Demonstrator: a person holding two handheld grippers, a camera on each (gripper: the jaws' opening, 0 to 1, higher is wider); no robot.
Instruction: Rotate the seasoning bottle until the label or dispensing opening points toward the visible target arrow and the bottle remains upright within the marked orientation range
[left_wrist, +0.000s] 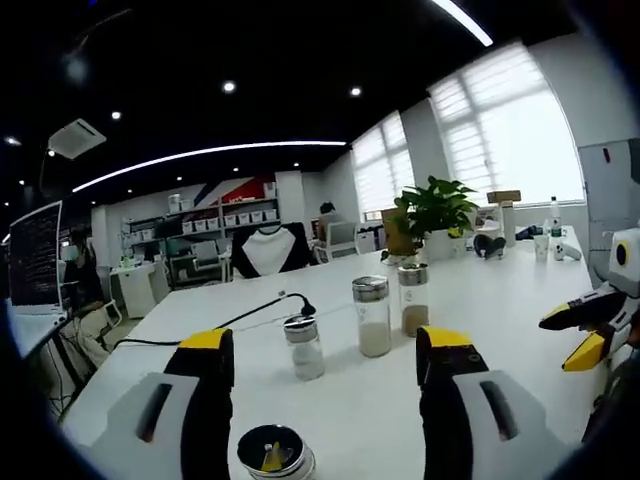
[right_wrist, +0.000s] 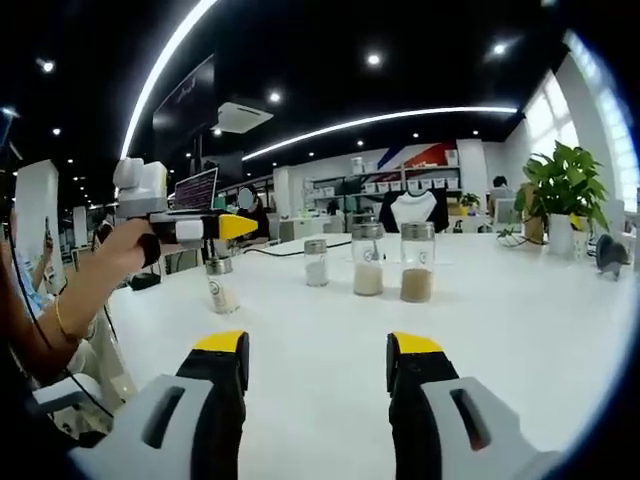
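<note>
A small seasoning bottle with a metal lid stands upright on the white table, low between my left gripper's jaws and seen from above. My left gripper is open, its jaws wide apart and clear of the bottle. In the right gripper view a hand holds the left gripper just above that bottle. Three more bottles stand in a row: a short one, a taller one with white filling and one with brown filling. My right gripper is open over bare table, with nothing between its jaws.
A black cable runs across the table behind the bottles. A potted plant stands at the far end, with small items beside it. The right gripper enters from the right. A laptop screen and a seated person are at the left.
</note>
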